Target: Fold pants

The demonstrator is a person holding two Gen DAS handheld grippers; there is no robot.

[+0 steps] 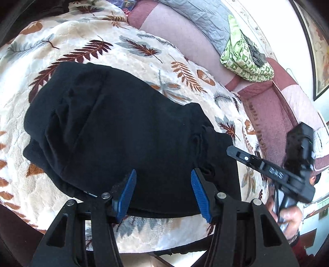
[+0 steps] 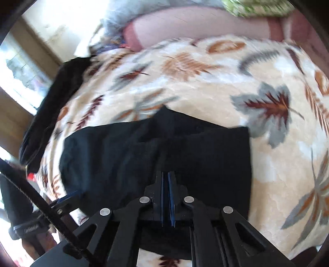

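The black pants [image 1: 115, 127] lie folded in a bundle on a cream blanket with a leaf print [image 1: 131, 53]. My left gripper [image 1: 163, 180] is open, its blue pads on either side of the pants' near edge, holding nothing. The right gripper [image 1: 242, 156] shows in the left wrist view at the pants' right end. In the right wrist view the pants [image 2: 127, 156] fill the middle, and my right gripper [image 2: 168, 176] is shut on a fold of the black cloth. The left gripper [image 2: 67, 198] shows at the lower left there.
A pink sofa back [image 1: 185, 35] runs behind the blanket, with a grey quilt [image 1: 205, 18] and a green patterned cloth [image 1: 244, 59] on it. Another dark garment [image 2: 51, 106] lies at the blanket's left edge in the right wrist view. A window [image 2: 22, 74] is beyond it.
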